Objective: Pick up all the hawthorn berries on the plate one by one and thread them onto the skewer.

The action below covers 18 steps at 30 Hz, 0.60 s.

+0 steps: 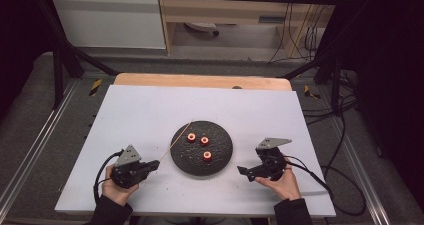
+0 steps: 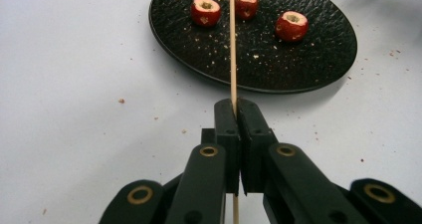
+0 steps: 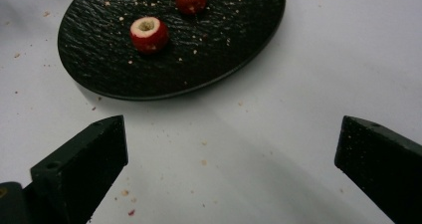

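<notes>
Left gripper (image 2: 237, 115): nearest to me, held in the person's left hand (image 1: 116, 190) at the near left of the table (image 1: 140, 110); its fingers (image 2: 226, 129) are pressed together on a thin wooden skewer (image 2: 232, 45).
Skewer: runs from between those fingers forward and up over the near left edge of the plate (image 1: 222, 160); in the left gripper view it passes between two of the fruits.
Right gripper (image 1: 243, 171): held in the right hand (image 1: 285, 184) at the near right, just beside the plate; its fingers (image 3: 84, 159) stand wide apart with only bare table between them.
Plate: round, black, rough-surfaced, in the middle of the white table, dusted with crumbs.
Fruits (image 1: 191, 137): three small red pieces with hollowed pale centres, sitting apart from one another on the plate.
Table: white top, crumbs scattered near the plate.
</notes>
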Each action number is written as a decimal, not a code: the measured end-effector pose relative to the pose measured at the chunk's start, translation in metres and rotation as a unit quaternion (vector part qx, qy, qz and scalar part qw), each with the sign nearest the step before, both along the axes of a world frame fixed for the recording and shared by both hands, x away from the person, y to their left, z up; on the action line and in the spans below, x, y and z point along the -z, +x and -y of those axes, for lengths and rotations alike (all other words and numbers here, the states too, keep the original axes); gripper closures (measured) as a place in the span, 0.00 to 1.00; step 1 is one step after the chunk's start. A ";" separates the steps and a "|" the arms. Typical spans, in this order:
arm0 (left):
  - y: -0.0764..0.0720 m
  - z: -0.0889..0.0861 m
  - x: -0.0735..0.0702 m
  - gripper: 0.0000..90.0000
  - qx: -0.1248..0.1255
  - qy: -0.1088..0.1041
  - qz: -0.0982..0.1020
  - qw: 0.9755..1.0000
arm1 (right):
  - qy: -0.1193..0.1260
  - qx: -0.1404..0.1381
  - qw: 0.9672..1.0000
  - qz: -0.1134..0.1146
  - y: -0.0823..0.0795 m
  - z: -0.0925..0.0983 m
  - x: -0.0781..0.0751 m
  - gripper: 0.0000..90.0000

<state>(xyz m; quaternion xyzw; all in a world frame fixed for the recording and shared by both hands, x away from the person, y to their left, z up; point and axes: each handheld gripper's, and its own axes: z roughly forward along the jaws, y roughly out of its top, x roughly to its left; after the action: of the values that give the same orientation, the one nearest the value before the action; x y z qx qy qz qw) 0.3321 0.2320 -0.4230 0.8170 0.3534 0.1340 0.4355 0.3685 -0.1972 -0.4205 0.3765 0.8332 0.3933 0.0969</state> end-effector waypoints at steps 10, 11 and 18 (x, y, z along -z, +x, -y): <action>-0.002 -0.006 0.003 0.97 -0.001 -0.007 0.000 1.000 | -0.018 -0.025 1.000 -0.004 0.015 -0.035 -0.010 0.02; -0.002 -0.006 0.003 0.97 -0.001 -0.006 0.000 1.000 | -0.018 -0.027 0.999 -0.004 0.017 -0.039 -0.011 0.02; -0.004 -0.007 0.002 0.97 -0.003 -0.006 0.009 1.000 | -0.026 -0.056 0.998 -0.020 0.029 -0.070 -0.018 0.06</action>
<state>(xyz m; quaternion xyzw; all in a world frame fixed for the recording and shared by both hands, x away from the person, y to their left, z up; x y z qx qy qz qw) 0.3277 0.2393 -0.4251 0.8119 0.3529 0.1406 0.4432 0.3979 -0.1275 -0.4026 0.3344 0.8647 0.3688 0.0673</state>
